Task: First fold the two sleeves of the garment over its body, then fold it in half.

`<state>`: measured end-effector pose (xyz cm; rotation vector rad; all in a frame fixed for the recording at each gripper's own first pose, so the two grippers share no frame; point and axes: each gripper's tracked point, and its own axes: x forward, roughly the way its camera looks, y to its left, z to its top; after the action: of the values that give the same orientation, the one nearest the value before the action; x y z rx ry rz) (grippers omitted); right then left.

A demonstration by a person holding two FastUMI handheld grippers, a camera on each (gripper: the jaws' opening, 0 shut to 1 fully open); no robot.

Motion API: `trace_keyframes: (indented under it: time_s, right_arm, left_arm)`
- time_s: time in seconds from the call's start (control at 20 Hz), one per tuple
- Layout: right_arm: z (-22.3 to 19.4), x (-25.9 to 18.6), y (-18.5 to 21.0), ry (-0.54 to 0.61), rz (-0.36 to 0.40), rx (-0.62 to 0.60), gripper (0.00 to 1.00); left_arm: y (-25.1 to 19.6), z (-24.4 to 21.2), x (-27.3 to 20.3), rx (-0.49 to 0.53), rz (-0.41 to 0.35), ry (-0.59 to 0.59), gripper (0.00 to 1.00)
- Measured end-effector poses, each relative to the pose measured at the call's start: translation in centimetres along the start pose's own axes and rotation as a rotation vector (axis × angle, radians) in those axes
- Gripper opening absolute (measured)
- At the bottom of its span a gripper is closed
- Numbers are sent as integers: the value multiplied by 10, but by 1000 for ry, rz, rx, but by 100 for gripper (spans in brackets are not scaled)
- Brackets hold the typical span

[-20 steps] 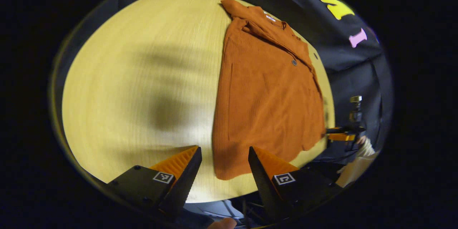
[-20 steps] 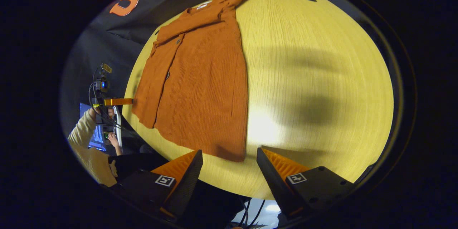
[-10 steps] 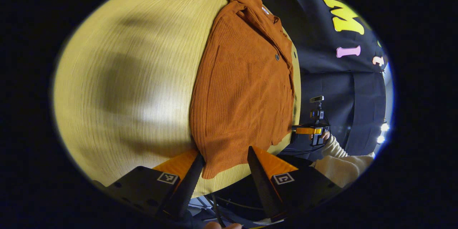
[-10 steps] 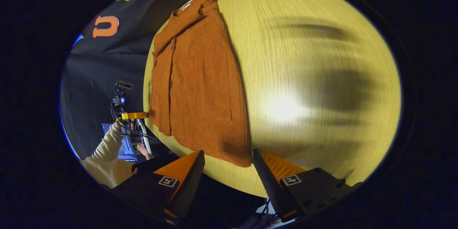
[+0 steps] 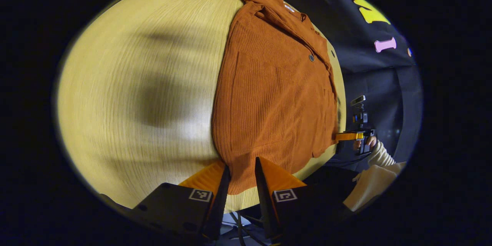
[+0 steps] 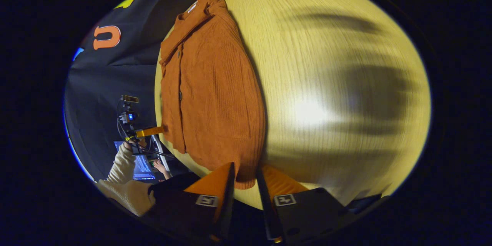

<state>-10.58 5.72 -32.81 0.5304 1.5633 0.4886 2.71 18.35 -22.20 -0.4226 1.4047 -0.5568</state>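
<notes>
The orange garment [image 5: 275, 92] lies flat on the wooden counter [image 5: 134, 84], sleeves folded in, with the left gripper [image 5: 242, 184] and right gripper [image 6: 246, 184] jaws each pinching a hem corner.

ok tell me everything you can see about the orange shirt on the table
The orange shirt is a rust-coloured, ribbed, corduroy-looking button-up with a collar at the far end and a dark button on its front. It lies flat along one side of the round wooden table, sleeves apparently already folded in, forming a long narrow shape. Its near hem corners sit between the jaws of the left gripper and the right gripper, which have narrowed around the cloth.
</notes>
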Motion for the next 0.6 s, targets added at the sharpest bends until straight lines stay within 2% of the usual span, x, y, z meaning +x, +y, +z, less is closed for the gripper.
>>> trace_keyframes:
  time_s: [0.05, 0.15, 0.2, 0.3, 0.45, 0.6]
  right_arm:
    - [2, 0, 0, 4, -14, 1, 24]
    - [0, -1, 0, -1, -30, -23, 17]
    - [-3, 0, 0, -1, -36, -40, 19]
    - [-1, 1, 2, -1, -39, -54, 16]
    - [1, 6, 5, 2, -52, -109, 13]
    - [-2, 7, 7, 7, -45, -164, 13]
  left_arm:
    - [5, 1, 1, 11, 31, 1, 43]
    - [15, 4, 1, -29, 77, 4, 24]
    - [13, 5, 2, -50, 92, 2, 14]
    - [8, 2, 3, -25, 129, -5, 10]
    - [6, -2, 6, 80, 235, -10, 7]
    - [10, -2, 6, 79, 358, 4, 5]
